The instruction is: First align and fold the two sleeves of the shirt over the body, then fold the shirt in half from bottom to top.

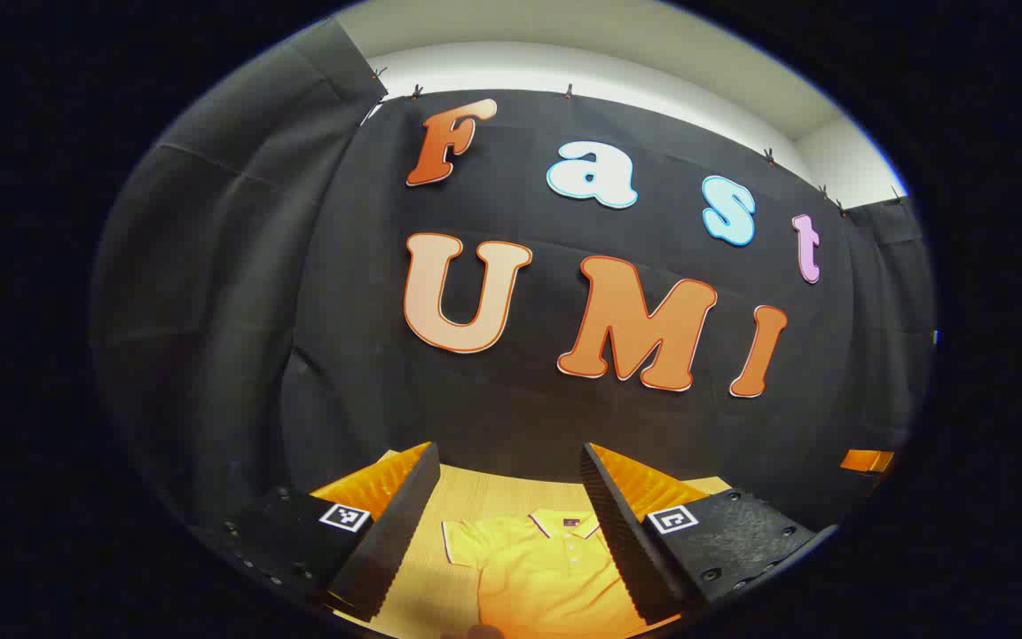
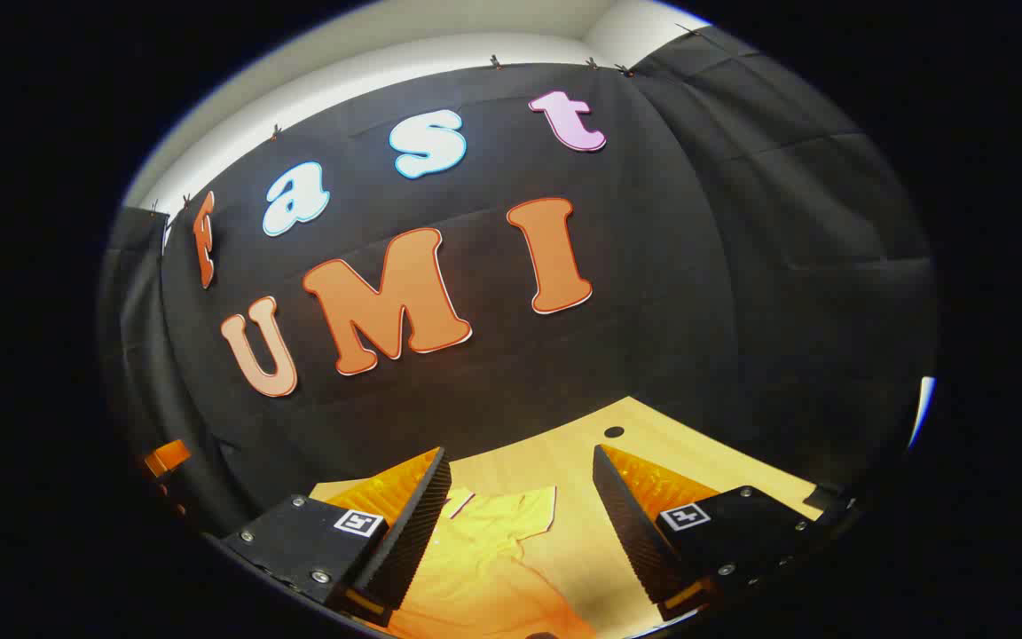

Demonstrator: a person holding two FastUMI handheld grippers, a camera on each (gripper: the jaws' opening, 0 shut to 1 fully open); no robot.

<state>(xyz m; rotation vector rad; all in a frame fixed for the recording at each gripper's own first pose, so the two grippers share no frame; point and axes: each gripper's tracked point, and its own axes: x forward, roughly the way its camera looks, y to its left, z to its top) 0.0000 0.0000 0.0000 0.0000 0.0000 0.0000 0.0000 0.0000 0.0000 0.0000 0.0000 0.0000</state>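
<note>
While both grippers hang above the wooden bench (image 1: 484,497), tilted up toward the black cloth wall (image 1: 511,417) of the booth, the yellow polo shirt (image 1: 546,568) lies flat on the bench below them with nothing gripping it.

From the left gripper view, the left gripper (image 1: 511,524) has its jaws spread wide and released, with the shirt showing in the gap between the two fingers (image 1: 391,541). The collar (image 1: 564,522) points toward the far edge of the bench, next to the cloth wall, and carries a thin dark and white trim; a short row of buttons runs down from it. One short sleeve (image 1: 462,543) lies spread out to the side, its cuff trimmed like the collar. The shirt's other side is hidden behind the gripper's finger, and the lower body of the shirt runs out of the bottom of the view.

From the right gripper view, the right gripper (image 2: 520,524) is likewise released, jaws well apart and touching nothing. Between its fingers (image 2: 409,532) lies the shirt (image 2: 493,550), with a short sleeve (image 2: 529,513) spread out flat on the wood, not folded over the body. The fabric nearer the camera looks loosely rumpled. Bare bench stretches beyond the sleeve, and a small dark round hole (image 2: 614,432) sits in the bench near its far edge.

A white wall (image 1: 617,71) shows above the top of the black cloth.
</note>
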